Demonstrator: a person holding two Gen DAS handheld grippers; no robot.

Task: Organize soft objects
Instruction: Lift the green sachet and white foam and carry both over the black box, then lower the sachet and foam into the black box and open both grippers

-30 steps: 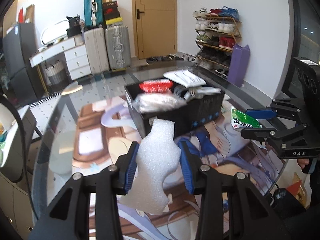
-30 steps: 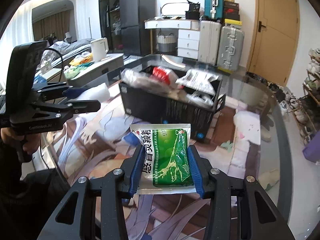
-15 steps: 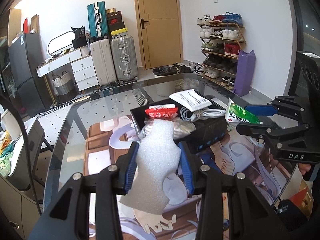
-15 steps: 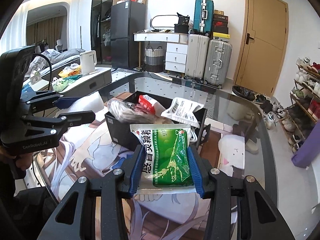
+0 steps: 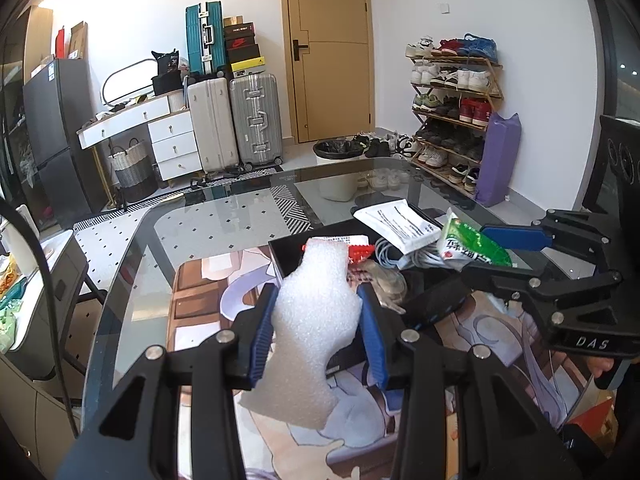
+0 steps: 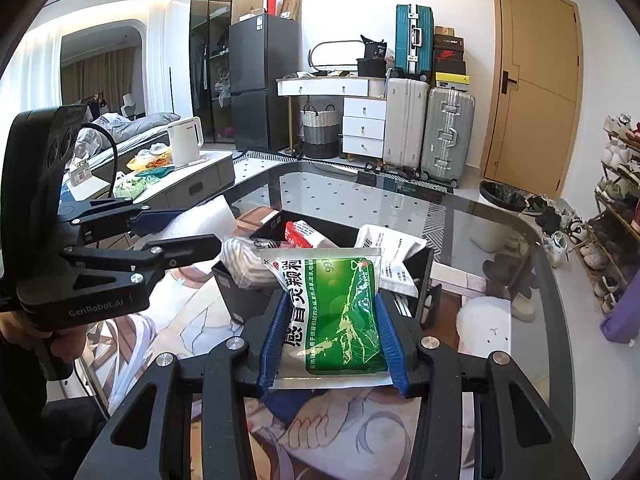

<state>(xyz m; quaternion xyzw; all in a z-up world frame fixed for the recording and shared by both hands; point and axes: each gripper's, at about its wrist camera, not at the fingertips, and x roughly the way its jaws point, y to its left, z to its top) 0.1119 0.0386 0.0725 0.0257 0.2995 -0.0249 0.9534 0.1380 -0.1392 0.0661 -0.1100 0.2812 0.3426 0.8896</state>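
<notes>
My left gripper (image 5: 318,316) is shut on a white foam piece (image 5: 312,320) and holds it above the near side of the black storage box (image 5: 284,252). My right gripper (image 6: 332,320) is shut on a green medicine pouch (image 6: 334,312) and holds it over the box (image 6: 424,268). The pouch also shows in the left wrist view (image 5: 472,246), with the right gripper (image 5: 560,280) at the right. The foam (image 6: 200,220) and the left gripper (image 6: 120,248) show at the left of the right wrist view. The box holds a red-and-white packet (image 6: 300,236), a white pouch (image 6: 392,244) and a cable coil (image 5: 388,252).
The box stands on a glass table (image 5: 224,216) with a printed mat (image 6: 180,328) on it. Suitcases (image 5: 232,120), a white drawer unit (image 5: 168,140) and a shoe rack (image 5: 452,100) line the far walls. A side counter with a kettle (image 6: 184,144) stands at the left.
Both grippers have risen and moved in over the black box with their loads. The box now sits lower and closer under the foam and the pouch.
</notes>
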